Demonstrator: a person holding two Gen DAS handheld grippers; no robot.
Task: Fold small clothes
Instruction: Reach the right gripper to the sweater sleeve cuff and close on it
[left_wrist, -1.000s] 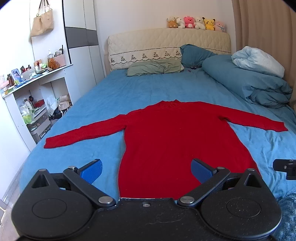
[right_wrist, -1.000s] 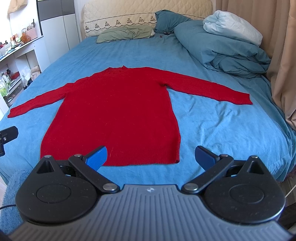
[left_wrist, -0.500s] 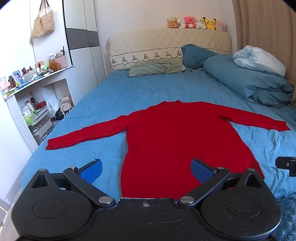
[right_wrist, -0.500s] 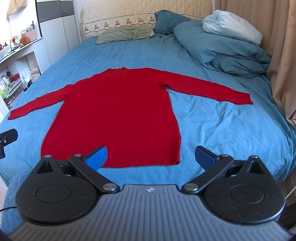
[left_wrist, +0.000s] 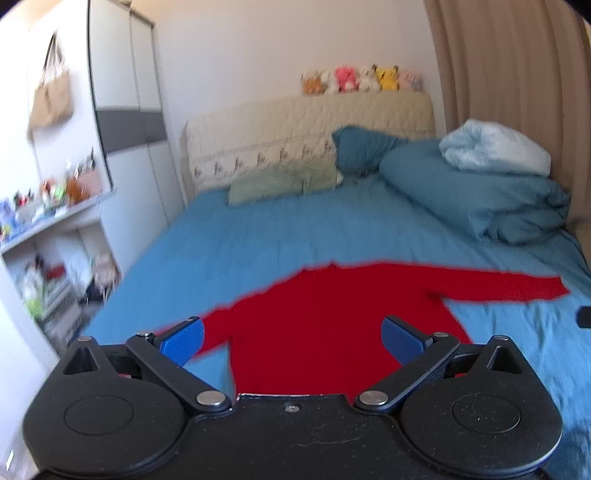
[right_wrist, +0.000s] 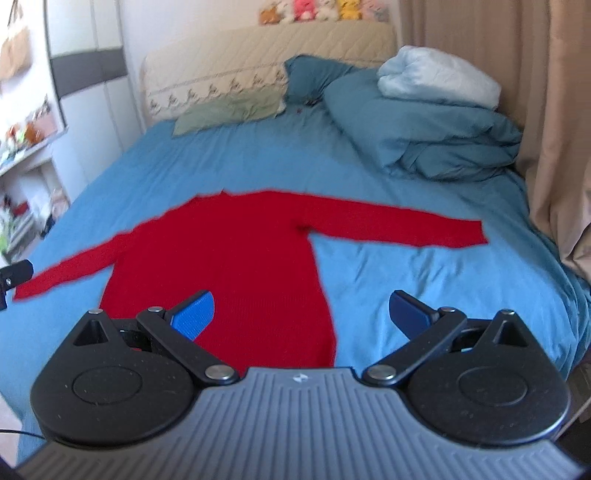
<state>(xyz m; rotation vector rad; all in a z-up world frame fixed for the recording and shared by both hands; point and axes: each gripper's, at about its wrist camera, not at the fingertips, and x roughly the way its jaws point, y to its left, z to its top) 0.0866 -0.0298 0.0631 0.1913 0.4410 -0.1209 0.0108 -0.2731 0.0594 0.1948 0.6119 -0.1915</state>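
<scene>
sweater (left_wrist: 332, 325) in red knit is the thing to fold, and neither tool has hold of it; the left tool (left_wrist: 293, 338) has its blue pads (left_wrist: 183, 339) spread wide apart with nothing between them, raised above the near part of the body, toward its left side; the right tool (right_wrist: 303, 314) is likewise spread and empty, its left pad over the red knit and its right pad over bare sheet, so it straddles the sweater's right edge near the hem; i judge that both sit wide so as to be ready to pinch fabric; outward from them the sweater lies flat on the blue bed (right_wrist: 424, 280), neck to the far side, both sleeves (right_wrist: 399, 225) stretched out to left and right, a layout that suits folding the sleeves inward first; at the far right a heaped duvet (right_wrist: 436, 125) lies well apart from the sweater; both views are motion-blurred.
</scene>
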